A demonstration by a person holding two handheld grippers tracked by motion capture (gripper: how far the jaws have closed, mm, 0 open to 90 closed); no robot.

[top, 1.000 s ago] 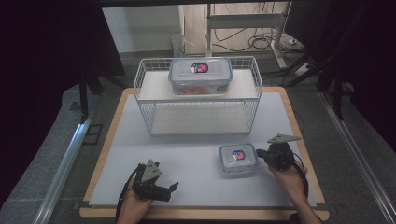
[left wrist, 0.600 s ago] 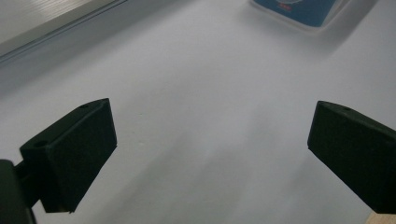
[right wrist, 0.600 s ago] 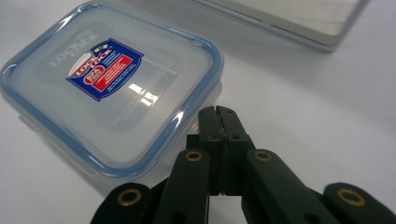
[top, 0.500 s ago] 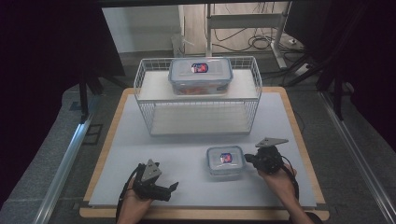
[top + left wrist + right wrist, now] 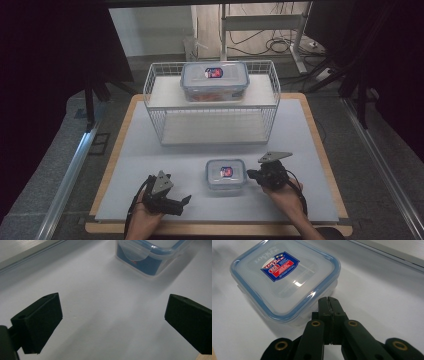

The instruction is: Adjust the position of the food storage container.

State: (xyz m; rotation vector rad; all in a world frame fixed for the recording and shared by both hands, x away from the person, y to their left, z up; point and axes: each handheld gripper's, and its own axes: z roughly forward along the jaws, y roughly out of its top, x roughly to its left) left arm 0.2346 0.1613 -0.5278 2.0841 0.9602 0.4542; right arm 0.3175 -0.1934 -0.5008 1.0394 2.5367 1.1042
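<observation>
White matting covers the bench [image 5: 150, 165], with a wooden border along its edges. At the near left, the left gripper [image 5: 186, 200] lies low over the mat in a hand, its jaws spread wide with nothing between them; the left gripper view shows bare mat between the two black pads and a corner of the small container [image 5: 150, 257] farther off. Behind, at the far middle of the bench, stands a white wire basket [image 5: 155, 107] with an upper shelf, and a larger clear container [image 5: 215, 81] with a red and blue label sits on that shelf. In front of the basket, near the middle of the bench, the small container rests flat on the mat, lid on, clear with a blue seal. Just to its right the right gripper [image 5: 251, 174] is pressed together, jaws meeting with nothing between them, the tips right at the container's side wall; whether they touch it I cannot tell.
</observation>
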